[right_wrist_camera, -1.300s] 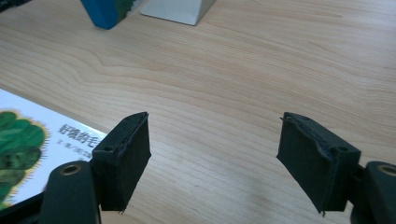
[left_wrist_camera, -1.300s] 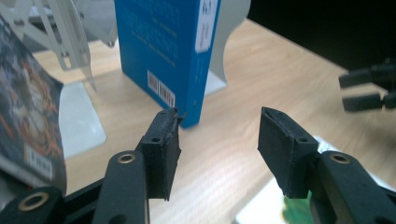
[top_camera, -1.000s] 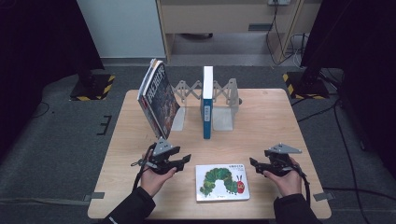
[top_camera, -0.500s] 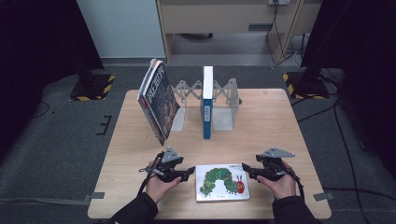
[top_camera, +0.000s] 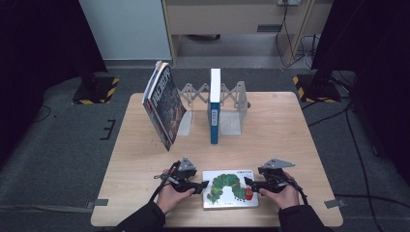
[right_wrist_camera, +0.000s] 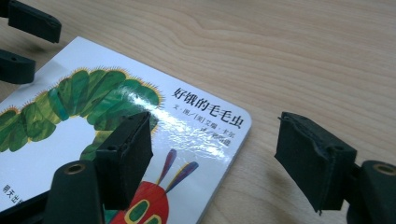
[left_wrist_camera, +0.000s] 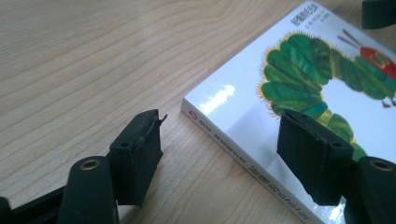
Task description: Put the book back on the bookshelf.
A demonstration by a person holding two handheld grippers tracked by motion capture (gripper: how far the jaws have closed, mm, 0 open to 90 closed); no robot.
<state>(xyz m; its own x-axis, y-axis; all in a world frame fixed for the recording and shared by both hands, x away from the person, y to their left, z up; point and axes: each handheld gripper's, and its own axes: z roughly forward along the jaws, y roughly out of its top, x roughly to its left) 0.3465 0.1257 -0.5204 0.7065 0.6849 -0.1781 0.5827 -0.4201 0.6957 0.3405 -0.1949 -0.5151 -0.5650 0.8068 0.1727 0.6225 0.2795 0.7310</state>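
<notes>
A white picture book with a green caterpillar (top_camera: 227,189) lies flat near the table's front edge. My left gripper (top_camera: 199,185) is at its left edge and my right gripper (top_camera: 249,182) at its right edge, both low over the table. In the left gripper view the gripper (left_wrist_camera: 219,149) is open and its jaws have just been opening. One pad is over bare wood and the other over the cover, with the book's spine edge (left_wrist_camera: 243,158) between them, unpressed. In the right gripper view the gripper (right_wrist_camera: 215,156) is open, straddling the book's rounded corner (right_wrist_camera: 233,126) without gripping it.
At the back of the wooden table (top_camera: 290,130) stands an expanding metal book rack (top_camera: 232,104). It holds an upright blue-and-white book (top_camera: 214,104), and a large dark book (top_camera: 164,104) leans at its left. Bare wood lies between the rack and the flat book.
Both hands have moved inward and lower, from beside the picture book to its left and right edges. The left jaws stand wider than before.
</notes>
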